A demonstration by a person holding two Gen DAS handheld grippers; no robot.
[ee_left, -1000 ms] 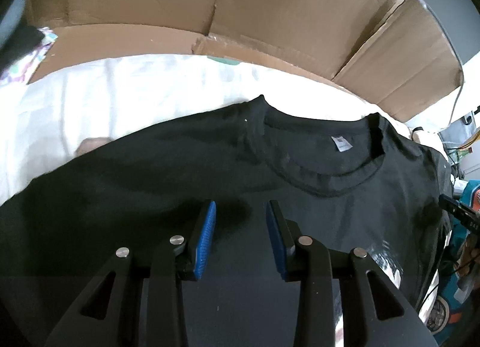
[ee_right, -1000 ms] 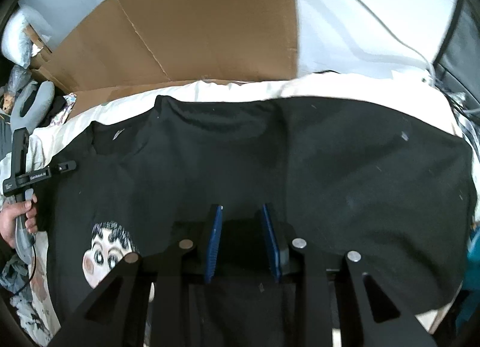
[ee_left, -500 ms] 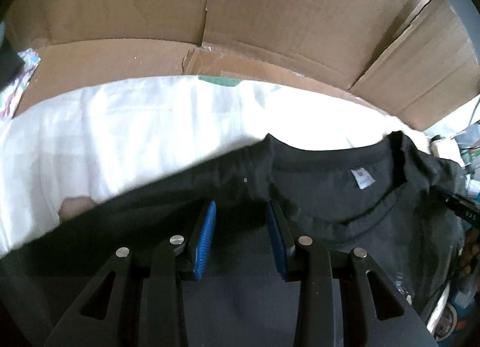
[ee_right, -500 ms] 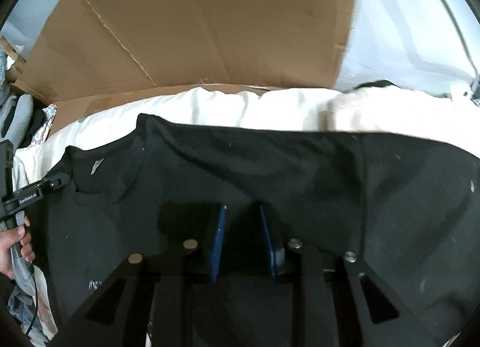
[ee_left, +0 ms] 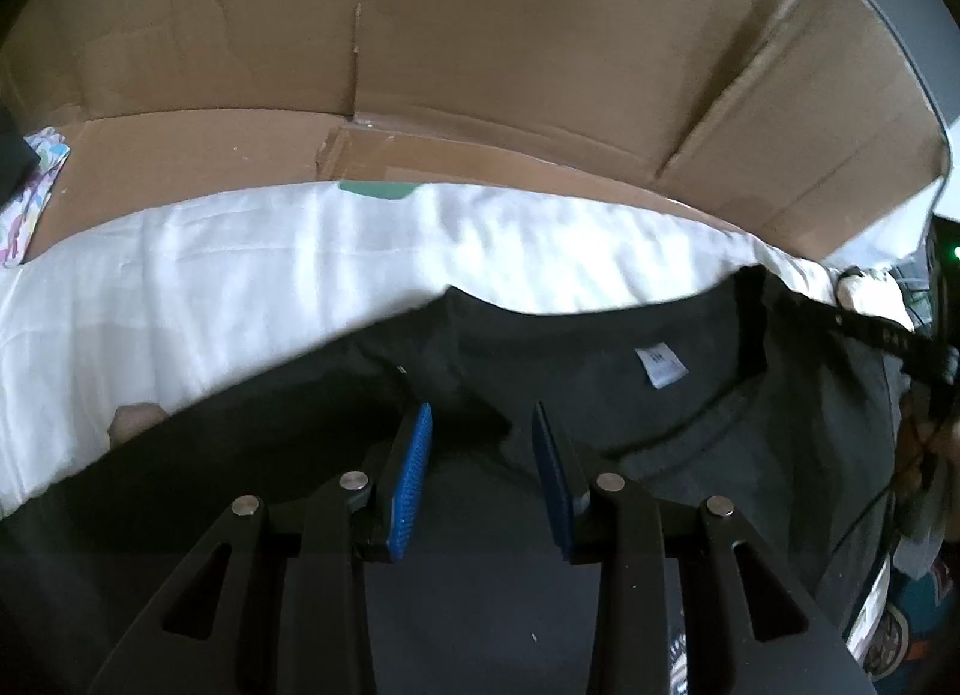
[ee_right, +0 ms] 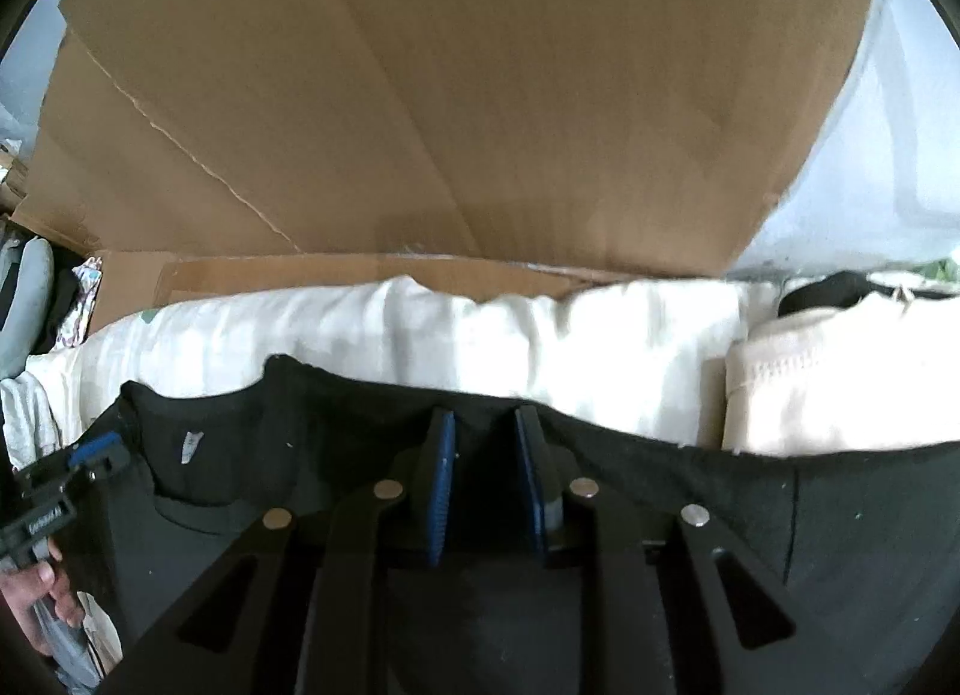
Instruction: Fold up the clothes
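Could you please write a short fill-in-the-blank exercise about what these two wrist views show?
1. The T-shirt being folded is ____ in colour.
2. It lies on a ____ sheet.
3. Behind the sheet stands a flattened ____ box.
4. The small neck label sits inside the shirt's ____.

Missing words: black; white; cardboard; collar

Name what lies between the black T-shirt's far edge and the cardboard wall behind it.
A strip of white sheet separates the black T-shirt from the cardboard wall; both wrist views show it.
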